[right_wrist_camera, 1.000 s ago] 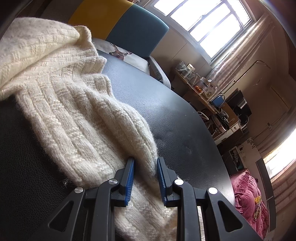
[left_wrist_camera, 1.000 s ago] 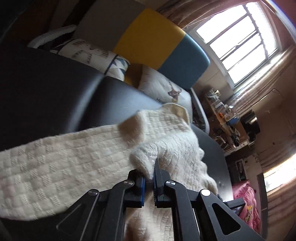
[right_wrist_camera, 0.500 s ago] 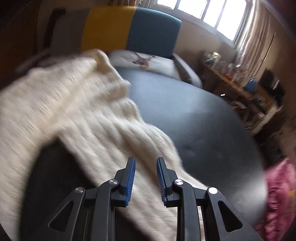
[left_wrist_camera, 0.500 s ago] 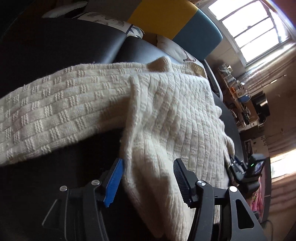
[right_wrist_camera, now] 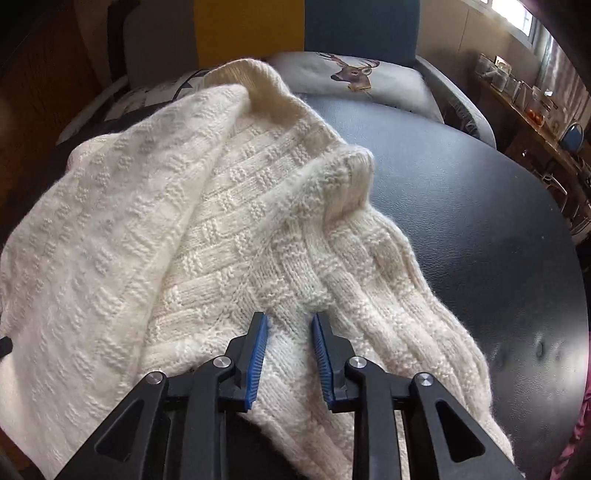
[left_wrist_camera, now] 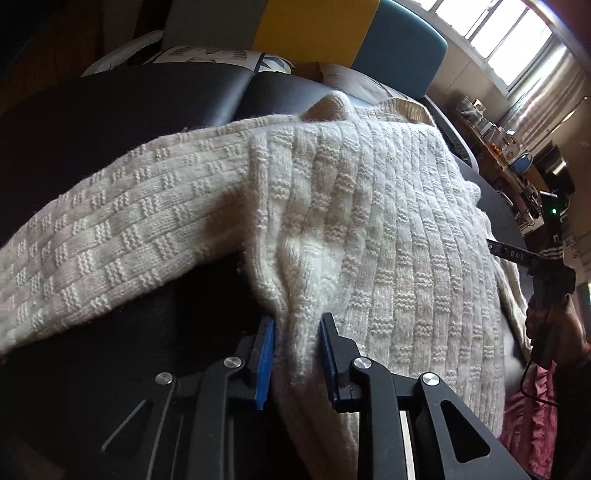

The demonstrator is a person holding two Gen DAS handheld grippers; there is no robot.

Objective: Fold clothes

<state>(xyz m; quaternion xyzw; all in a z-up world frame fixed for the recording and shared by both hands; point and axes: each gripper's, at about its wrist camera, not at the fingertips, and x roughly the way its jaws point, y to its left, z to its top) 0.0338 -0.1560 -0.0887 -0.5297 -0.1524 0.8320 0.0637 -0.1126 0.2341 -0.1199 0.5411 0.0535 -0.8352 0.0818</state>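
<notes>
A cream basket-knit sweater (left_wrist_camera: 369,206) lies spread on a black padded surface (left_wrist_camera: 110,122), one sleeve (left_wrist_camera: 110,236) stretching to the left. My left gripper (left_wrist_camera: 295,328) points down at the near edge, and its jaws are closing on a bunched fold of knit that fills the gap between the blue pads. In the right wrist view the sweater (right_wrist_camera: 184,206) lies folded over itself, with a ribbed cuff (right_wrist_camera: 354,162) on top. My right gripper (right_wrist_camera: 290,325) holds a strip of that knit between narrowly parted pads. A hand (left_wrist_camera: 554,332) at the sweater's far right edge carries it.
Behind the surface stands a sofa with grey, yellow and teal back panels (right_wrist_camera: 251,26) and a deer-print cushion (right_wrist_camera: 354,74). A cluttered shelf (left_wrist_camera: 495,140) runs under the window on the right. Pink fabric (left_wrist_camera: 528,424) lies low at the right. Bare black surface (right_wrist_camera: 480,206) shows right of the sweater.
My left gripper let go of a raised bunch, opened wide, dropped to the near edge and closed round a fold. My right gripper swung left across the sweater, carrying its edge.
</notes>
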